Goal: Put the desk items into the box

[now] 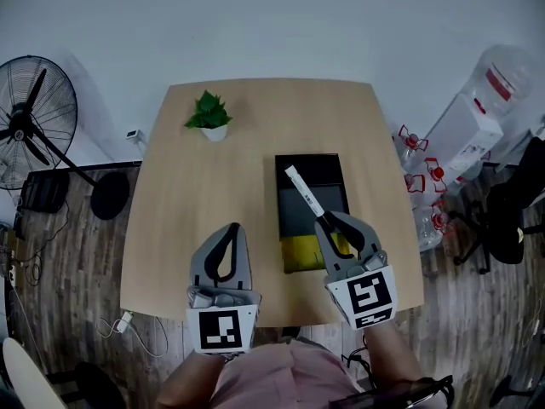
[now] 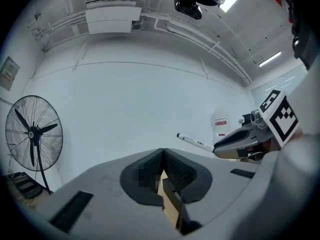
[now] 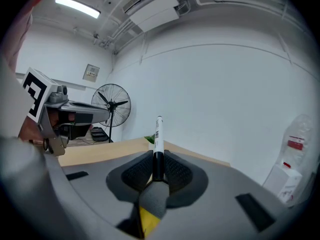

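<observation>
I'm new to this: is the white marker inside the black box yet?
Out: the right gripper clamps the marker, held over the box.

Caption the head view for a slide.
Right gripper holds a white marker over the black box on a wooden table; left gripper shut and empty beside it.

We wear a pink top [image 1: 272, 371] | our left gripper [image 1: 232, 227] and right gripper [image 1: 325, 220]: grey shells, black textured pads [image 3: 131, 175], white black-marked cubes [image 1: 222, 331].
</observation>
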The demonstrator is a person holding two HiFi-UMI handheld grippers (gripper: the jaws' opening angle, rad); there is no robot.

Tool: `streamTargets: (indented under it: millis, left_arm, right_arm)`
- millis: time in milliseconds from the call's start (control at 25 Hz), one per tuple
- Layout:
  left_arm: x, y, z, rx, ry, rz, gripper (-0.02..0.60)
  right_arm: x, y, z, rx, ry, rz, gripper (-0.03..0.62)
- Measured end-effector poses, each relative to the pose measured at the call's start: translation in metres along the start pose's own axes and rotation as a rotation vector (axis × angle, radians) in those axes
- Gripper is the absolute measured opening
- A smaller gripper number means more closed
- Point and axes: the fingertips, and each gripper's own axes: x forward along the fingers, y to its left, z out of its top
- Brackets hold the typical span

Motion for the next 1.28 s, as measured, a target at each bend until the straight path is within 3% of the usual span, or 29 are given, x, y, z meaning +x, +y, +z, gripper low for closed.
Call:
streamTargets:
  millis: [480,840,1280]
  left_arm:
    - [0.009,-0.043,-0.021,-0.011,0.053,-0.029,0.011]
    - [0.008,-0.057,-0.075,-0.046,0.174,-0.014,0.010]
    - [0.010,-0.067,-0.126,-0.083,0.257,0.006,0.010]
  right_arm:
    - [-0.022,-0.011,-0.073,0.037,0.122,0.036,0.068]
    - [-0.023,0.006,-0.143,0.062,0.232,0.151,0.069]
    - [-0.020,0.018,-0.207,-0.024,0.362,0.261,0.069]
